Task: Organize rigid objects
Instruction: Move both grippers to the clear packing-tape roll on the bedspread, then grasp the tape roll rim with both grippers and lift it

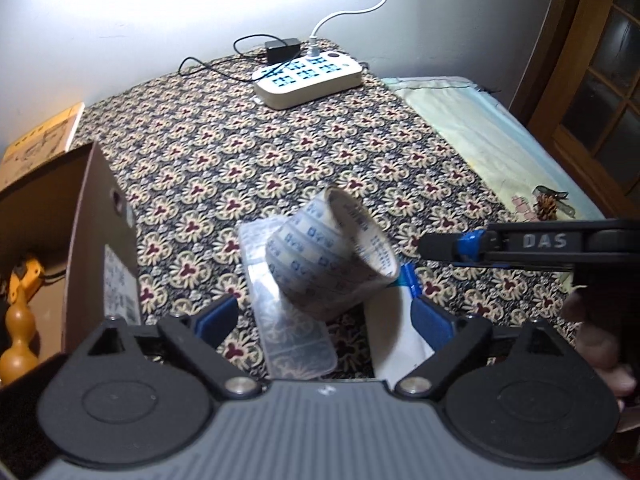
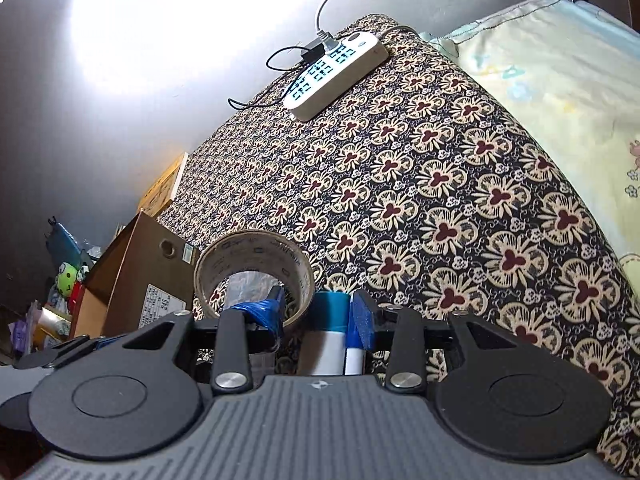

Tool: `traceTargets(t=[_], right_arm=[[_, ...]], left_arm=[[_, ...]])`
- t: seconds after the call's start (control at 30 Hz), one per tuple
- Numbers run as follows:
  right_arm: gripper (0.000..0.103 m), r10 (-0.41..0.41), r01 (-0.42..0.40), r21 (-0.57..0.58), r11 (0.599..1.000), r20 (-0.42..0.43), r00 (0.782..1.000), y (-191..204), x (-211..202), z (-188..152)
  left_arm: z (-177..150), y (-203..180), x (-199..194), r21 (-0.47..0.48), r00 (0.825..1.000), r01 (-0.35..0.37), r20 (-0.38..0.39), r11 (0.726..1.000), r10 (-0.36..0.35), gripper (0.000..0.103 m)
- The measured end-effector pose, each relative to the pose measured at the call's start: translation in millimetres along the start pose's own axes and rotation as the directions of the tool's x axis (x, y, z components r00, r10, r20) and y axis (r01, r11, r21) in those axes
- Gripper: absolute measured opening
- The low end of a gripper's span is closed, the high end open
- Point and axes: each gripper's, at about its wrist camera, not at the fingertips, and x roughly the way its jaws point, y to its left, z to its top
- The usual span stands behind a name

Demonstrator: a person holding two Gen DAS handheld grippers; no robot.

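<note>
Tape roll [image 1: 332, 256] is seen tilted just ahead of the left gripper [image 1: 324, 306], hole axis slanted up and toward the right side, open end faced to the right gripper [image 2: 318, 308]. Lower edge of the roll is met by a clear plastic case [image 1: 296, 340] lying flat on the patterned cloth [image 1: 280, 160]; whether the roll is propped there or lifted cannot be told.

Left gripper: jaws spread wide, nothing held, roll sat forward of the gap.

Right gripper: jaws brought to a narrow gap. In the right wrist view one finger is seen at or inside the roll's hole, the other outside, so the roll's wall is judged to lie between them. Actual pinch cannot be told, as a small gap seems shown in the left wrist view. A white bottle with a teal cap [image 1: 396, 332] is laid under the right jaws, beside the roll.

Right gripper is judged the nearer and better lined up, along the hole axis.

Cardboard box [image 1: 100, 208] is stood open to the left of the roll, near; likely drop spot, so a leftward carry is expected.

Further back a power strip [image 1: 308, 80] is laid by the wall; a pale blanket [image 1: 500, 140] is spread at right.
</note>
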Motion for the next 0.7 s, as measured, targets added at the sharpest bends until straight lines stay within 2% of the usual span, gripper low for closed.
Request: traceTargets(t=[0.23,0.37,0.5,0.6,0.63,0.7], right_arm=[[0.021,0.000,0.000,-0.050,0.999,0.004,1.000,-4.8,23.0,6.6],[0.021,0.017,-0.017,-0.056,0.998,0.003,1.000,-7.4,31.7,12.1],[0.021,0.039,-0.040,-0.068,0.997,-0.007,0.999,-6.0,40.8,17.0],[0.020,0.057,-0.058,-0.090,0.994,-0.016,0.998,-2.5,48.5,20.6],[0.020,0.061,-0.063,-0.094,0.994,-0.020,0.998,-1.7,51.3,21.7],[0.020,0.072,-0.075,-0.096,0.993,-0.034,0.997,-0.9,57.5,23.4]], left_arm=[[14.6,5.6,7.5,-0.069,0.997,0.072,0.021,0.995,-0.071,0.092],[25.1,10.6,16.4,-0.111,0.998,0.063,0.018,0.992,-0.061,0.092],[31.3,10.1,26.4,-0.113,0.998,0.060,0.000,0.992,-0.061,0.091],[33.7,14.0,35.6,-0.123,0.997,0.066,-0.029,0.990,-0.070,0.080],[33.8,16.7,38.6,-0.133,0.996,0.077,-0.040,0.988,-0.083,0.074],[33.5,20.6,43.5,-0.141,0.996,0.065,-0.055,0.988,-0.073,0.071]])
